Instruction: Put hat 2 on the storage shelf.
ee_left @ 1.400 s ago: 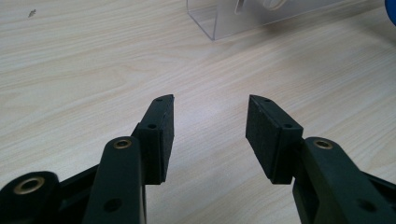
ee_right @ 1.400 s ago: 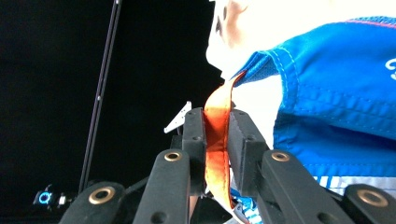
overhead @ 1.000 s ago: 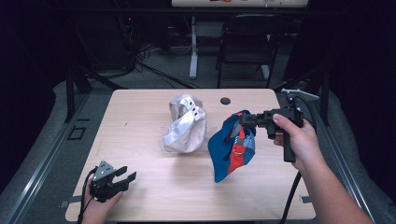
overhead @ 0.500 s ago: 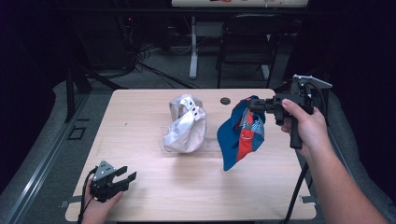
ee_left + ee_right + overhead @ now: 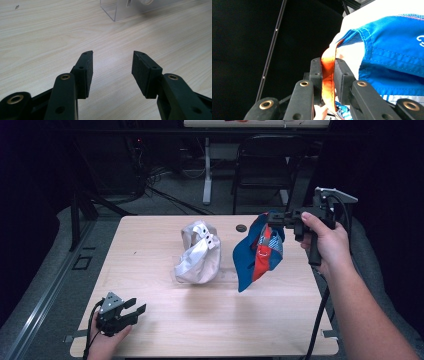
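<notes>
A blue and red garment (image 5: 257,255) hangs in the air over the right half of the table, held up by my right gripper (image 5: 278,219). In the right gripper view the jaws are shut on an orange strip (image 5: 328,75) of the garment (image 5: 392,50). A white garment (image 5: 198,254) sits crumpled near the table's middle, on a clear plastic stand (image 5: 117,11). My left gripper (image 5: 136,307) rests at the table's near left corner, open, with bare wood between its pads (image 5: 86,72).
A small dark round spot (image 5: 241,227) lies near the far edge of the wooden table (image 5: 150,245). A chair (image 5: 265,165) and a white post (image 5: 207,170) stand behind the table on the dark floor. A cable (image 5: 315,320) trails from the right gripper.
My right gripper has risen and moved to the right, lifting the blue and red garment off the table. The left gripper has stayed put.
</notes>
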`<state>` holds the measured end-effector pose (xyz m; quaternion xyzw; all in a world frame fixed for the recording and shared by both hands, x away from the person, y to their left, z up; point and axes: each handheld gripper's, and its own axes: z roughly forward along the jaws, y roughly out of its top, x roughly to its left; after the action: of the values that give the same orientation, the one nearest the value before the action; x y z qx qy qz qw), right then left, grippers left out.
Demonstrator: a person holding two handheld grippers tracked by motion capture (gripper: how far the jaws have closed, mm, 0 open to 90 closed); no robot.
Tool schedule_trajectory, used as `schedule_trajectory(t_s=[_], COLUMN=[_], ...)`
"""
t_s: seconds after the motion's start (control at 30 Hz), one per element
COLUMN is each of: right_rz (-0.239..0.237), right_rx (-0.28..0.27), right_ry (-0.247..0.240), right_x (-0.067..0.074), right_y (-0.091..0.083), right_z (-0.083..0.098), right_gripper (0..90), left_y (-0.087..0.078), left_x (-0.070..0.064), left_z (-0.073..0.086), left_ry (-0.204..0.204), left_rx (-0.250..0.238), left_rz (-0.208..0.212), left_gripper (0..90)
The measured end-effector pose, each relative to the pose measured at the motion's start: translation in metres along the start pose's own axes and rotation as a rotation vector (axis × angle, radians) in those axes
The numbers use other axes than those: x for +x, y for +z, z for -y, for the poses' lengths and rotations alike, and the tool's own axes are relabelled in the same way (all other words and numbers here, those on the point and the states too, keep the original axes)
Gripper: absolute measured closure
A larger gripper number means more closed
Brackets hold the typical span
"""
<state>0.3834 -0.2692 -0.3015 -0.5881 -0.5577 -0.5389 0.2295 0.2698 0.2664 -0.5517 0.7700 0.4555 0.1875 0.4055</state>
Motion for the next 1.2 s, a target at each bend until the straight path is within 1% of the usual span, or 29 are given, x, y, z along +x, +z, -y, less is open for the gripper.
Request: schedule_trajectory(t_s=[0.17,0.2,0.27,0.3,0.37,0.4,0.5,0.57,0.63,0.77,1.03,1.2], right_rz=[0.011,0.011,0.014,0.015,0.017,0.023,0.032,0.034,0.057,0.062,0.090,0.103], right_rx=[-0.010,-0.019,-0.014,-0.018,-0.025,-0.028,-0.036,-0.036,-0.043,-0.050,-0.058,-0.042], right_ry=[-0.002,0.005,-0.003,-0.002,0.001,0.004,0.004,0.006,0.012,0.023,0.036,0.036], right_x=[0.004,0.005,0.005,0.005,0.005,0.006,0.006,0.004,0.002,-0.002,-0.008,-0.011], right_y=[0.004,0.005,0.006,0.007,0.009,0.011,0.014,0.017,0.021,0.025,0.036,0.044], right_z=[-0.006,-0.007,-0.010,-0.012,-0.015,-0.016,-0.020,-0.022,-0.024,-0.027,-0.033,-0.033], right_gripper=[78.1,78.0,78.0,78.1,78.0,78.0,78.1,78.0,78.0,78.1,78.0,78.0], left_y=[0.000,0.000,0.000,0.000,0.000,-0.001,-0.001,0.000,-0.001,-0.001,0.000,0.000], left_x=[0.001,0.000,0.000,0.000,0.001,0.001,0.001,0.001,0.001,0.002,0.002,0.002], left_z=[0.000,0.000,0.000,0.000,0.000,-0.001,-0.001,-0.001,-0.001,-0.001,-0.001,-0.001], left_ry=[0.006,0.007,0.009,0.008,0.007,0.008,0.005,0.004,0.005,0.005,0.010,0.006], left_rx=[0.002,0.001,0.007,0.001,0.003,0.012,0.009,0.007,0.009,0.007,0.008,0.006], left_rz=[0.001,0.000,-0.001,0.000,0.002,0.006,0.006,0.006,0.007,0.006,0.008,0.009], left_gripper=[52.2,52.1,52.1,52.1,52.2,52.2,52.1,52.2,52.1,52.2,52.1,52.1])
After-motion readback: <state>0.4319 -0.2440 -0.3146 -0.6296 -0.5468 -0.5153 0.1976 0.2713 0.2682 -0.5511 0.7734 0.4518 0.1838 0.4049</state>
